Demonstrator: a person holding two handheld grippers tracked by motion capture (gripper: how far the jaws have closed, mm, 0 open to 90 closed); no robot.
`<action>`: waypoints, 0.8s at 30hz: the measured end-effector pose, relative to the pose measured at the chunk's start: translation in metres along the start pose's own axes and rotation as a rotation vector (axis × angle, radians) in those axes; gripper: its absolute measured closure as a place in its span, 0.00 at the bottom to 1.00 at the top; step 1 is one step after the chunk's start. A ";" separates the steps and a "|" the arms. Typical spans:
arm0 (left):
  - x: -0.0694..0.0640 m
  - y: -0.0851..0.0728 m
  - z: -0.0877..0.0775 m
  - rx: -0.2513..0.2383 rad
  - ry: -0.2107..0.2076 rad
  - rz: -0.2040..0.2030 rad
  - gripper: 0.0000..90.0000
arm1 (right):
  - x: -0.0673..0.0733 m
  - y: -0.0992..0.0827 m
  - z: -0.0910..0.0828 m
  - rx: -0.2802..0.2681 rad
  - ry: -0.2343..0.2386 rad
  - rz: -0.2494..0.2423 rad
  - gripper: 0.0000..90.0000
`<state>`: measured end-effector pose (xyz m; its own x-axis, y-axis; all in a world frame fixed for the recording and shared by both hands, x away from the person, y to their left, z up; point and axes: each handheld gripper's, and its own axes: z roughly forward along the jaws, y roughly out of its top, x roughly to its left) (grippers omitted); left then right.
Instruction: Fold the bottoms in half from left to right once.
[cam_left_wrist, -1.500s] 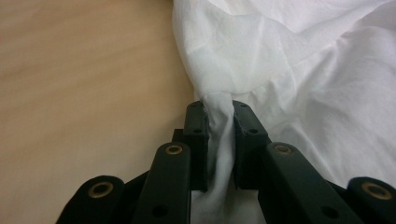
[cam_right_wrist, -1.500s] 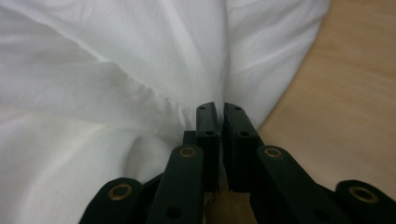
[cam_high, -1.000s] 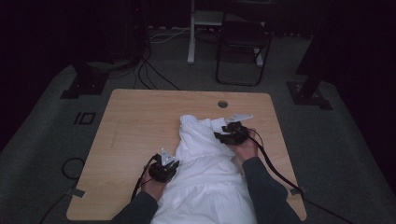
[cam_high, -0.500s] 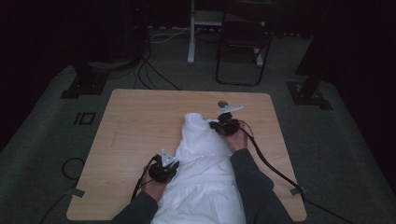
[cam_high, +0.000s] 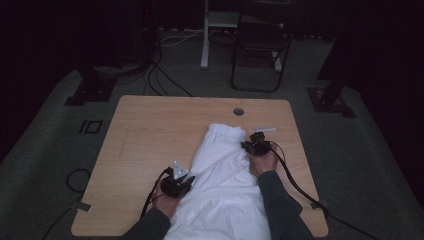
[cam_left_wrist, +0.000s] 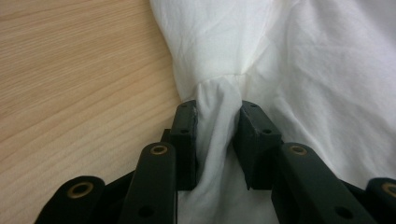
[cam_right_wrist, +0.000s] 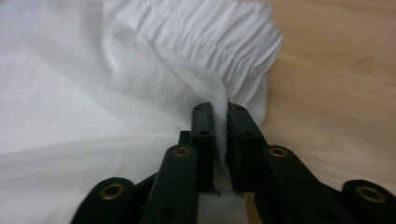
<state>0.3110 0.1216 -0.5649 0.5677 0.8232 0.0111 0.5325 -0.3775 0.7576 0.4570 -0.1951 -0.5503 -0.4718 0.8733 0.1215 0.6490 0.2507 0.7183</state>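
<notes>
Black tongs (cam_left_wrist: 217, 140) with brass-coloured pivot rivets, trailing black cables; dark grey sleeves (cam_high: 277, 205).

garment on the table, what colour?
Plain white garment, no pattern; clearest in the left gripper view.

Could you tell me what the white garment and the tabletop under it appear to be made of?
White garment: looks like thin woven cloth, perhaps cotton, matte; it creases softly, and the gathered band suggests elastic. Tabletop: light wood or wood-look laminate, smooth with a low sheen; the straight, even grain lines leave open which of the two it is.
</notes>
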 end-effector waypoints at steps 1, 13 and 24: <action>-0.001 -0.002 -0.002 0.001 0.002 0.001 0.78 | 0.002 -0.001 0.002 0.007 -0.003 -0.003 0.88; -0.003 -0.011 -0.036 0.090 -0.064 0.083 0.63 | 0.037 -0.022 -0.012 0.038 -0.018 -0.109 0.85; 0.042 0.078 0.011 0.023 -0.141 0.008 0.44 | 0.033 -0.021 -0.011 0.039 0.008 -0.077 0.86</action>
<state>0.3832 0.1225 -0.5125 0.6534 0.7532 -0.0757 0.5411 -0.3947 0.7426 0.4215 -0.1761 -0.5541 -0.5261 0.8473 0.0726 0.6331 0.3332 0.6987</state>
